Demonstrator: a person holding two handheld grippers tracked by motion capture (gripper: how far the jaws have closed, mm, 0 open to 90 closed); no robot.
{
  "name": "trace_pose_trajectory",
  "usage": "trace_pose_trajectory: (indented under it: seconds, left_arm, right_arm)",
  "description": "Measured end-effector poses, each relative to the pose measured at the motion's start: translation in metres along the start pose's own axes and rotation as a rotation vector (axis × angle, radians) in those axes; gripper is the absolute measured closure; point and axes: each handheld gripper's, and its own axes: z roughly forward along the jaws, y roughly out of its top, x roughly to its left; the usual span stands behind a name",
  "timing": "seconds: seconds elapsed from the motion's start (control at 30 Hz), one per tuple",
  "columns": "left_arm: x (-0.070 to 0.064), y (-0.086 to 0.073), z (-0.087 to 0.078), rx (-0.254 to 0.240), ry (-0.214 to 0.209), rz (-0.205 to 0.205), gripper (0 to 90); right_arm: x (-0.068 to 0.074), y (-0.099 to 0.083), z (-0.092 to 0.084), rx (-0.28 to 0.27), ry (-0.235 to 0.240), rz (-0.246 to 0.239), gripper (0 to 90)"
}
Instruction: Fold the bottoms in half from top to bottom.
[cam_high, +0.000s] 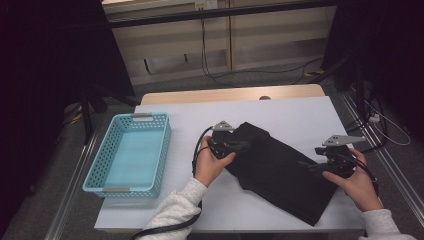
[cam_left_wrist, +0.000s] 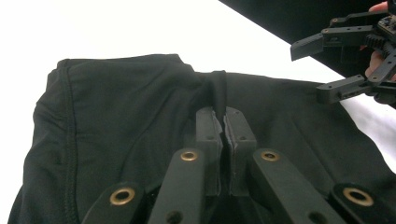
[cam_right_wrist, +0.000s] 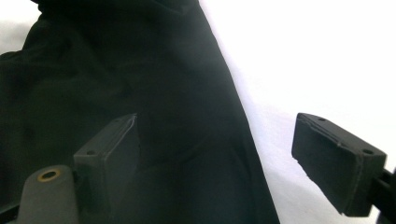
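Clamped the jaws of the left gripper (cam_left_wrist: 225, 123) shut on a thin pinched ridge of the black garment (cam_left_wrist: 116, 121), with the cloth standing up between the nearly meeting pads. Held the jaws of the right gripper (cam_right_wrist: 215, 140) wide apart, one pad over the cloth near its edge and the other over the bare white tabletop (cam_high: 300, 115), gripping nothing. Judged the narrow pinch the main risk: could slip free under any sharp pull, being only a small fold of thin, smooth-looking fabric. Could also have caught just the top layer, dragging it off the one beneath and bunching the piece instead of moving it cleanly. Saw a second risk at the right: if closed there, might straddle the hem and nip only a sliver of edge, leaving that end to sag or drop away. Looked soft and limp, matt black, with a stitched seam running round one curved border and shallow wrinkles fanning out from the pinch. Lay spread flat and slantwise across the middle of the tabletop, from the left hand (cam_high: 212, 165) down towards the right hand (cam_high: 357, 185) near the front edge. Sat well apart from the turquoise basket (cam_high: 95, 172) at the left side of the tabletop.
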Motion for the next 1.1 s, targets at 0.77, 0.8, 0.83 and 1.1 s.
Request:
trace_pose_trajectory:
  seconds: [0.77, 0.8, 0.83, 1.1]
  left_arm:
    - [-0.012, -0.001, 0.004, 0.03, -0.035, 0.016, 86.7]
    - [-0.012, 0.0, 0.004, 0.03, -0.04, 0.017, 86.8]
    - [-0.013, 0.0, 0.005, 0.029, -0.04, 0.018, 86.8]
    - [-0.02, 0.001, 0.005, 0.029, -0.051, 0.033, 86.9]
  right_arm:
    - [0.001, 0.0, 0.0, -0.001, 0.005, -0.004, 15.3]
    - [0.001, 0.0, 0.0, -0.001, 0.005, -0.004, 15.3]
    - [0.001, 0.0, 0.0, -0.001, 0.006, -0.004, 15.3]
    - [0.001, 0.0, 0.0, -0.001, 0.006, -0.003, 15.3]
